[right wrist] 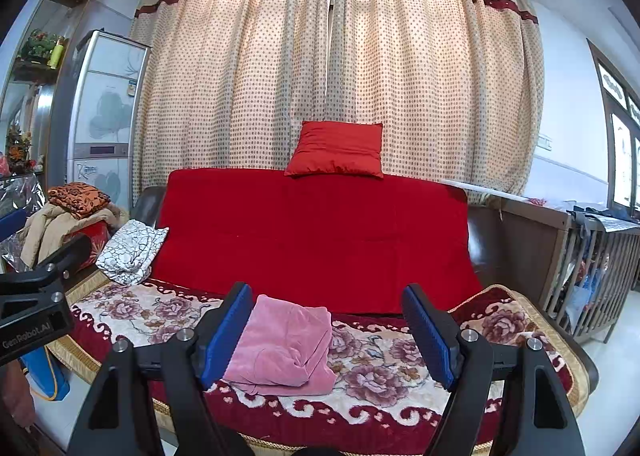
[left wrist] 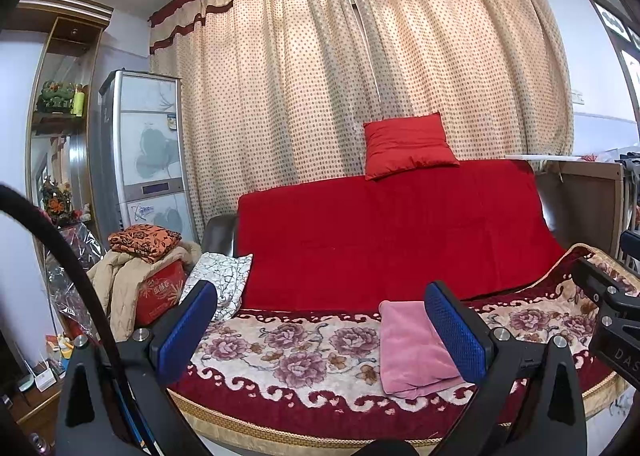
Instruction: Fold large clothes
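A pink garment (left wrist: 414, 350) lies folded into a compact rectangle on the floral blanket (left wrist: 288, 352) that covers the sofa seat. It also shows in the right wrist view (right wrist: 282, 348), with a bunched edge at its front right. My left gripper (left wrist: 322, 326) is open and empty, held in front of the sofa, left of the garment. My right gripper (right wrist: 326, 326) is open and empty, held in front of the garment, apart from it.
A red cover (right wrist: 316, 240) drapes the sofa back, with a red cushion (right wrist: 336, 149) on top. A white patterned cloth (right wrist: 132, 252) lies at the sofa's left end. A pile of clothes (left wrist: 140, 268) stands left of the sofa; a wooden cabinet (right wrist: 532, 252) stands right.
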The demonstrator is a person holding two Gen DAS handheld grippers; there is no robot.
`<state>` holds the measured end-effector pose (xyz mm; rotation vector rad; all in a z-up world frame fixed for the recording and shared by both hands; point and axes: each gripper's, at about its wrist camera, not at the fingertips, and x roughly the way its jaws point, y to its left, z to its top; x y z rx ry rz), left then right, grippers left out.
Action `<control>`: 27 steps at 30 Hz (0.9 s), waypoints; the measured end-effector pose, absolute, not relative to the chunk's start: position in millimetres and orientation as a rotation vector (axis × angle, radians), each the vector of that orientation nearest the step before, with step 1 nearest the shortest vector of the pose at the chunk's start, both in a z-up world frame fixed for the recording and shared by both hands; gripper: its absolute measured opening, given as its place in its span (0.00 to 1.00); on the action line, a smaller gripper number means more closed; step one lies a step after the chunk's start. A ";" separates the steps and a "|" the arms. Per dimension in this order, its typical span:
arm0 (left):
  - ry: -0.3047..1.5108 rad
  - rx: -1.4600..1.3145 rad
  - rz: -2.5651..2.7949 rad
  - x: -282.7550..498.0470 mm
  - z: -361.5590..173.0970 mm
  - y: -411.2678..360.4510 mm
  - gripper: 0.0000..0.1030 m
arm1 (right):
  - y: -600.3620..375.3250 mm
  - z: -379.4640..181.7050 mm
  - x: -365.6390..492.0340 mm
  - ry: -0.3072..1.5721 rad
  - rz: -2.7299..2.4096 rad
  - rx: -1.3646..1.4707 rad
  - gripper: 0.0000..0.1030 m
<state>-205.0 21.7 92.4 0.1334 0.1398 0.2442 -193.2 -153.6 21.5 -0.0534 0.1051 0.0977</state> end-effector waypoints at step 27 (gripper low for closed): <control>0.163 0.132 0.212 -206.7 90.6 20.4 1.00 | -150.1 20.3 -190.8 0.124 0.099 -0.063 0.78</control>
